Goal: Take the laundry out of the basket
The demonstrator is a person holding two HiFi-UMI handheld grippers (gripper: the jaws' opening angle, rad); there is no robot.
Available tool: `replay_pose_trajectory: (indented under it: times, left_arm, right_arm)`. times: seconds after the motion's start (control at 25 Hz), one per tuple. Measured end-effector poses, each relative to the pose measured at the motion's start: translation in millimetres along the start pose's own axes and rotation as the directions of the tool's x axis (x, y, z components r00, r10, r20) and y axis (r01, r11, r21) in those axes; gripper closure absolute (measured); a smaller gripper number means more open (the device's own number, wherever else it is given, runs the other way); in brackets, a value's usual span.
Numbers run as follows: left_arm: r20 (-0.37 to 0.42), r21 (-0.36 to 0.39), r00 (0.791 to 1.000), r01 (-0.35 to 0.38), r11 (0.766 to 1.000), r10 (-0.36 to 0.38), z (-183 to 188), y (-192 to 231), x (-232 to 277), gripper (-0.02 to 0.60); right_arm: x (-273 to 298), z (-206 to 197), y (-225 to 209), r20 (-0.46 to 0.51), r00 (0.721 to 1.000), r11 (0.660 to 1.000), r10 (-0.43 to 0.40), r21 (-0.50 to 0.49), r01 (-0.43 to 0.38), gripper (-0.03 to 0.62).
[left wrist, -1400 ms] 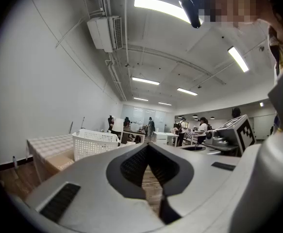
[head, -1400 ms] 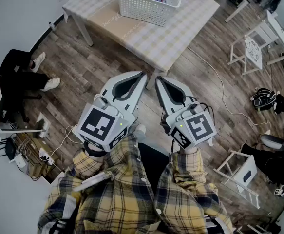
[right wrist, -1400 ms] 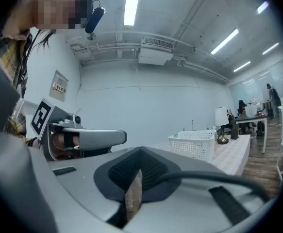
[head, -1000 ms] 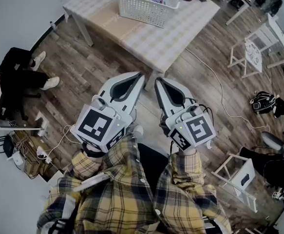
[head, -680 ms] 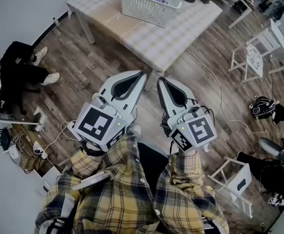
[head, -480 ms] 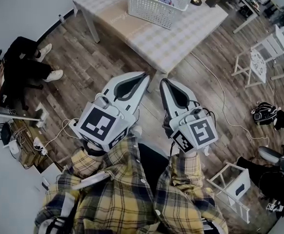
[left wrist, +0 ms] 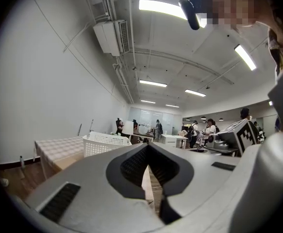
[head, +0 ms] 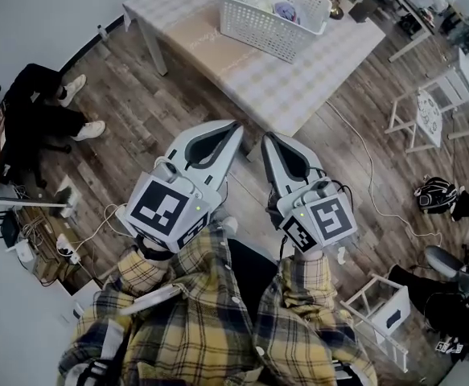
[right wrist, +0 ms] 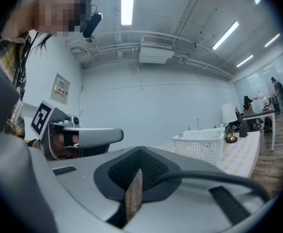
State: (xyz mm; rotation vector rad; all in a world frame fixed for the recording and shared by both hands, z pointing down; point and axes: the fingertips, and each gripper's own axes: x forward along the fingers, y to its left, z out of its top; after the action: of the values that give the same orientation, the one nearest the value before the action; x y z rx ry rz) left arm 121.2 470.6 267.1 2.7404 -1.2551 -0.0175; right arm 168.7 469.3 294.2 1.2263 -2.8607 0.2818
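Note:
A white slatted laundry basket [head: 271,18] stands on the table with the checked cloth [head: 298,79], with pale and purple laundry [head: 281,9] inside. My left gripper [head: 238,125] and right gripper [head: 265,137] are held side by side over the wood floor, short of the table's near corner, both shut and holding nothing. The left gripper view has the basket [left wrist: 104,143] left of my left gripper [left wrist: 147,145]. The basket [right wrist: 202,143] is at the right, beyond my right gripper [right wrist: 140,150], in the right gripper view.
A seated person in dark clothes [head: 33,115] is at the left wall, with cables and power strips [head: 65,248] near them. A white cable [head: 369,155] runs over the floor right of the table. White stools [head: 427,103] and a bag [head: 435,191] stand at the right.
The table and basket have shifted right and lower in the head view. Both grippers have stayed shut and side by side, and they now lie nearer the table corner.

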Motion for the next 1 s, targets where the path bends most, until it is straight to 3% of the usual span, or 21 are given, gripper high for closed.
replay_pose_trajectory:
  times: [0.6, 1.0]
  left_arm:
    - [-0.008, -0.006, 1.0, 0.025, 1.0, -0.025, 21.1, 177.6, 32.6, 0.569]
    - [-0.01, 0.006, 0.998, 0.056, 0.998, -0.055, 31.5, 244.6, 33.7, 0.569]
  right_arm:
    - [167.3, 22.8, -19.3, 0.001, 0.998, 0.997, -0.067, -0.028, 0.067, 0.592]
    - [222.5, 29.2, -31.1, 0.013, 0.99, 0.99, -0.143, -0.009, 0.143, 0.592]
